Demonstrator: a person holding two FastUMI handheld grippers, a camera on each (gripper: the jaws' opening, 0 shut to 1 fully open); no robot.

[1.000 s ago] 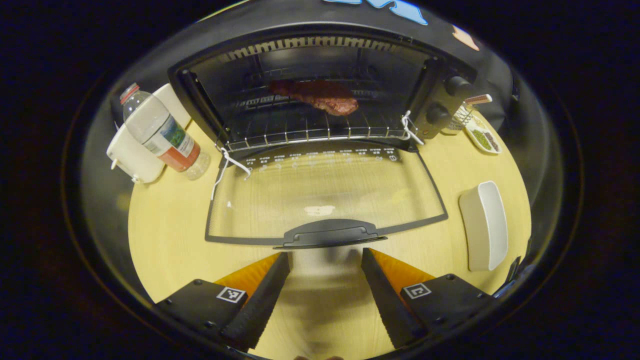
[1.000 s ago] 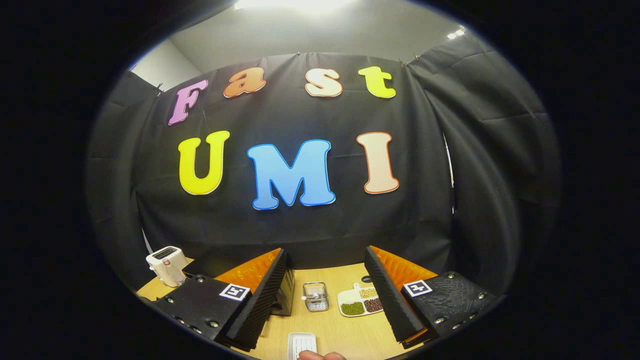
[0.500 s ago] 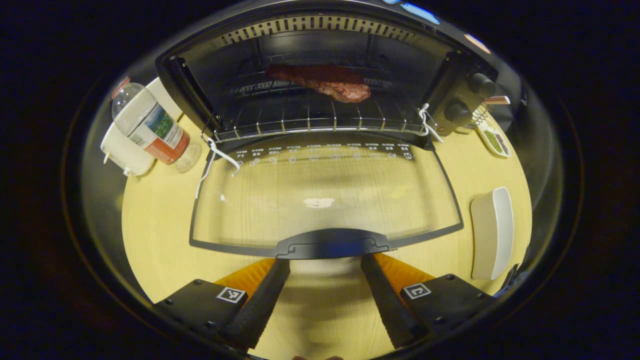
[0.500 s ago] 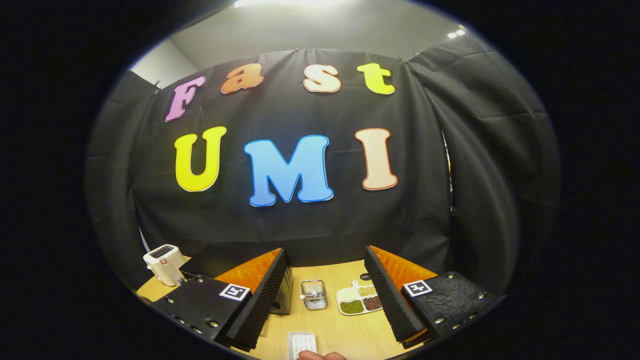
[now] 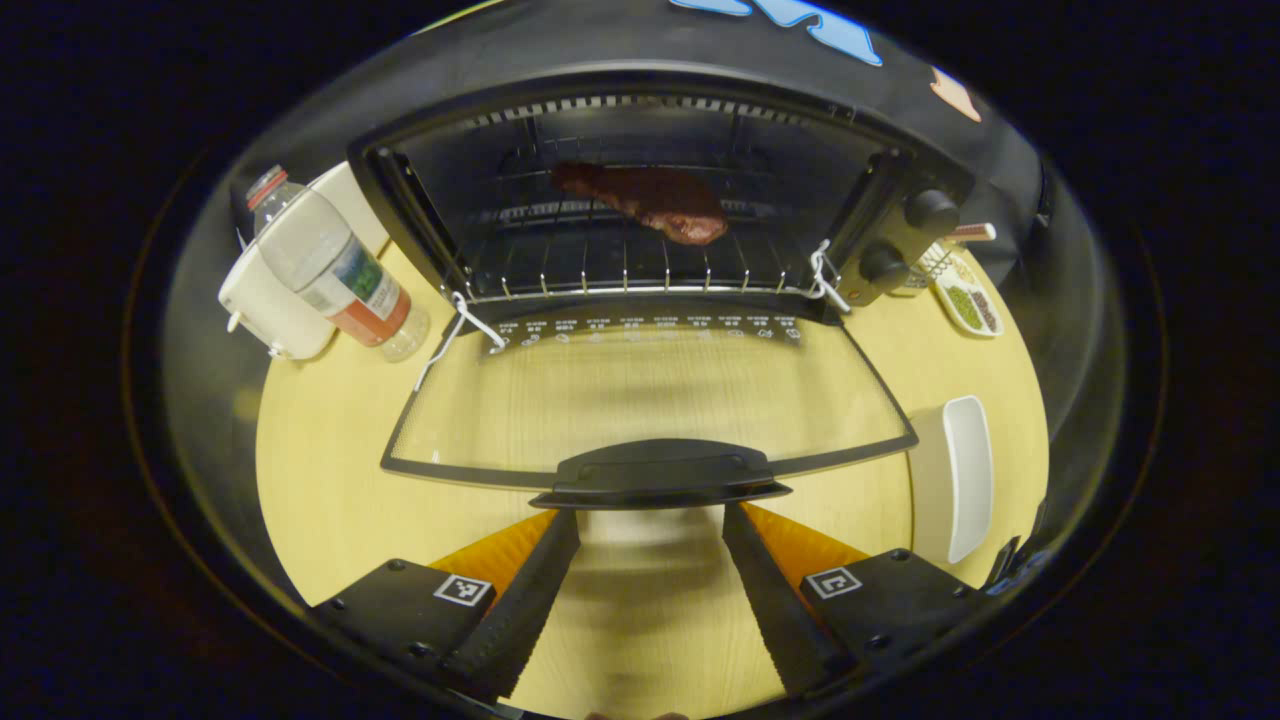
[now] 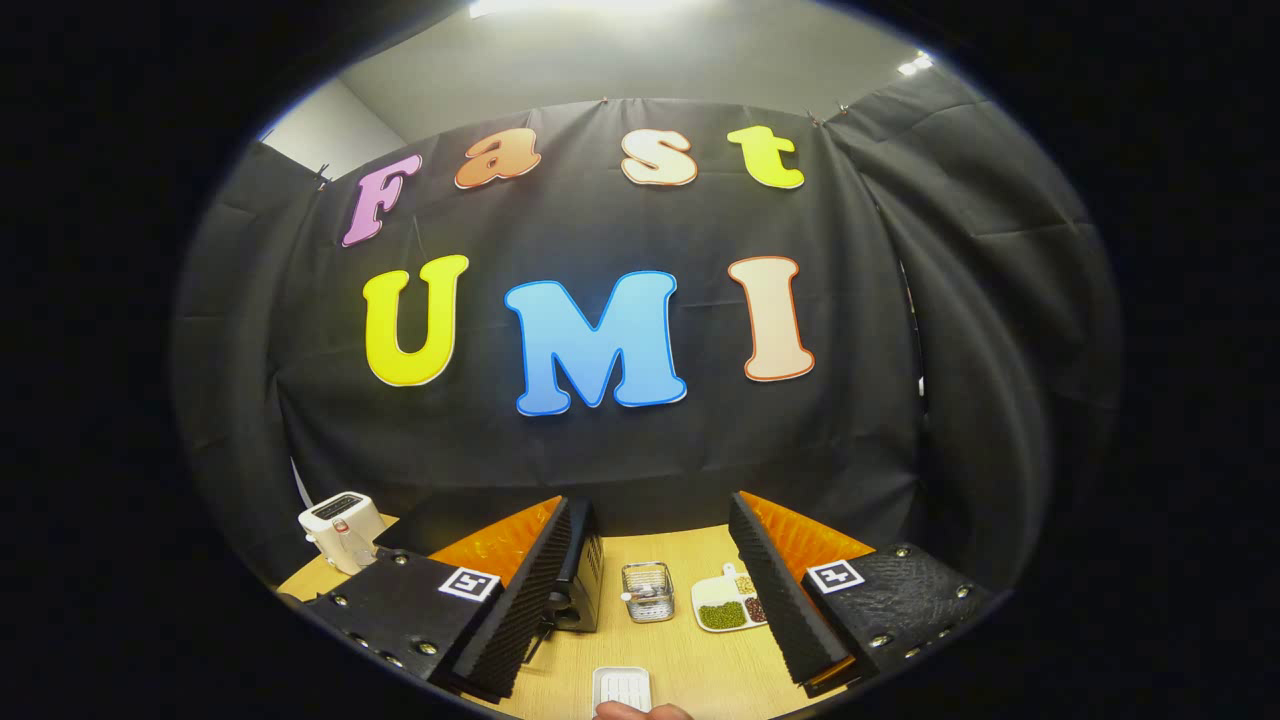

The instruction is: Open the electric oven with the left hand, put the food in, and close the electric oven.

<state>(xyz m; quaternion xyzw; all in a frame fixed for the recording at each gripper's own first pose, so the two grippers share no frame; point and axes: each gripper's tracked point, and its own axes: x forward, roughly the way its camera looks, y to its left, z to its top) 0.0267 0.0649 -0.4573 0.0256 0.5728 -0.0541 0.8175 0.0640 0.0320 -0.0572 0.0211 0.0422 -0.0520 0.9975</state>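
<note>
Oven door (image 5: 650,400) down (meat (image 5: 650,200) inside)

Light came from above: a ceiling strip (image 6: 590,8) burned out to white in the right gripper view, leaving the booth dim below. In the left gripper view the desk (image 5: 330,480) glowed warm yellow, the oven (image 5: 640,200) cavity stayed dark, and soft blurred shadow bands lay across the glass door (image 5: 650,400). Fisheye bending curved every edge, and the rims smeared soft.
</note>
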